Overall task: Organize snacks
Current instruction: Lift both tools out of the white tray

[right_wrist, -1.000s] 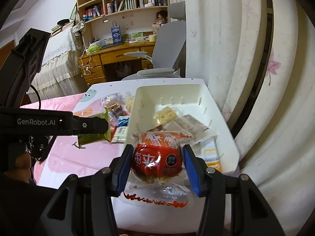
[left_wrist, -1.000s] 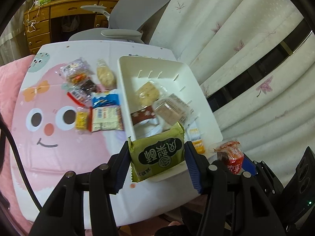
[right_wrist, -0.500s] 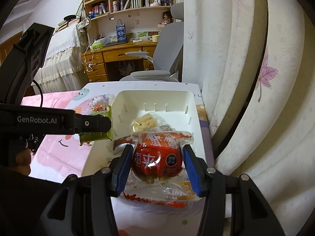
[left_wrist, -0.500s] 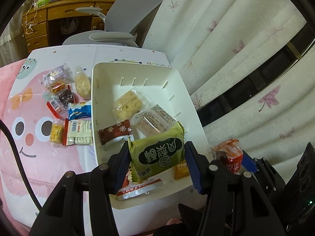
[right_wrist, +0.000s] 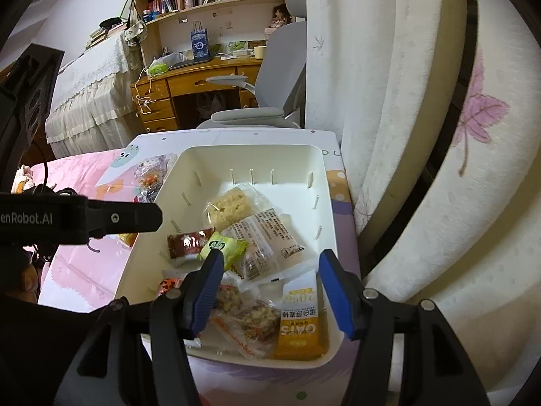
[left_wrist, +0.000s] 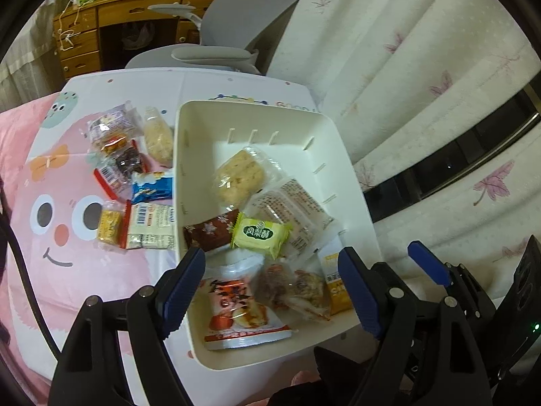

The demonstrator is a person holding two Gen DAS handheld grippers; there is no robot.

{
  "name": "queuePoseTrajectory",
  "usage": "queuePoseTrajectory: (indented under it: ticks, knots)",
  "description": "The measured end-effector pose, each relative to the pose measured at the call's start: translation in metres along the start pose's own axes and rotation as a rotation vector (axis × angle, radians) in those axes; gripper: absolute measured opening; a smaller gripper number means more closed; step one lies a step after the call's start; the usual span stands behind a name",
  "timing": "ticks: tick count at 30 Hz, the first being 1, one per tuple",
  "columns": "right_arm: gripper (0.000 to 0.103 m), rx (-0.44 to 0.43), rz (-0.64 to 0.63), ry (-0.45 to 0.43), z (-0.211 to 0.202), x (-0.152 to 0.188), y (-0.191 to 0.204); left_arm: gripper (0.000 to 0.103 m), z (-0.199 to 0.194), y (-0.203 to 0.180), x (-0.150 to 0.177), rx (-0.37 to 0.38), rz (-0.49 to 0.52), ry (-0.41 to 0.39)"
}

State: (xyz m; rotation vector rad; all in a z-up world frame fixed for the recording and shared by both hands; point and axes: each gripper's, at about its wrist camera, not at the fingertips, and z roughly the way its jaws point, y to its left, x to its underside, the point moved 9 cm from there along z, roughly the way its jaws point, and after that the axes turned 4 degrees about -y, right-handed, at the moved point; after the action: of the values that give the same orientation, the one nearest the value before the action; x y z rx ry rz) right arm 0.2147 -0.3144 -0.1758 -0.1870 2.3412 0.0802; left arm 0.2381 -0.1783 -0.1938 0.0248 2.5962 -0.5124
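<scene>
The left claw point(left_wrist: 270, 291) hangs over the near end of the white bin point(left_wrist: 341, 155), its jaws opening with nothing gripped between its blue pads; the green packet point(left_wrist: 262, 233) lies loose in the bin just beyond them, resting on a brown wrapper point(left_wrist: 209, 233) and a clear wrapped cake point(left_wrist: 294, 213). The right claw point(right_wrist: 270, 291) hovers over the same near end of the bin, its jaws likewise opening and holding nothing, with a crumpled clear packet of reddish snack point(right_wrist: 247, 318) lying in the bin beneath them and an orange oat bar point(right_wrist: 299, 321) just beside that, against the bin's near right corner. A red and white packet point(left_wrist: 236, 308) sits in the bin's near left corner, partly behind the left claw's left pad. Farther in, toward the middle of the bin, lies a pale rice cracker point(left_wrist: 238, 177) in clear wrap. Left of the bin, on the pink cartoon tablecloth point(left_wrist: 61, 237), a cluster of unsorted snacks waits: a blue packet point(left_wrist: 150, 187), a white striped packet point(left_wrist: 152, 225), a small yellow one point(left_wrist: 110, 226) and several more near the bin's far left corner. Beyond the bin stand a grey chair point(left_wrist: 216, 50) and a wooden desk point(left_wrist: 111, 20); a pale curtain point(left_wrist: 422, 84) hangs to the bin's right. The left claw's black arm point(right_wrist: 77, 218) crosses the right camera's view, left of the bin.
</scene>
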Motion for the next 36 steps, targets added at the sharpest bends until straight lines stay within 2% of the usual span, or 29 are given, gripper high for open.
queuePoseTrajectory:
  ticks: [10,23,36]
  knots:
    - [0.067,-0.041,0.015,0.041,0.019,-0.004,0.023,0.080,-0.020,0.052,0.004,-0.073,-0.081,-0.012]
    - [0.069,-0.064,0.038,0.108,0.022,0.003,0.088,0.080,-0.066,0.143,0.032,-0.124,-0.168,-0.003]
    - [0.070,-0.059,0.034,0.155,0.008,0.028,0.169,0.080,-0.099,0.213,0.061,-0.131,-0.154,0.037]
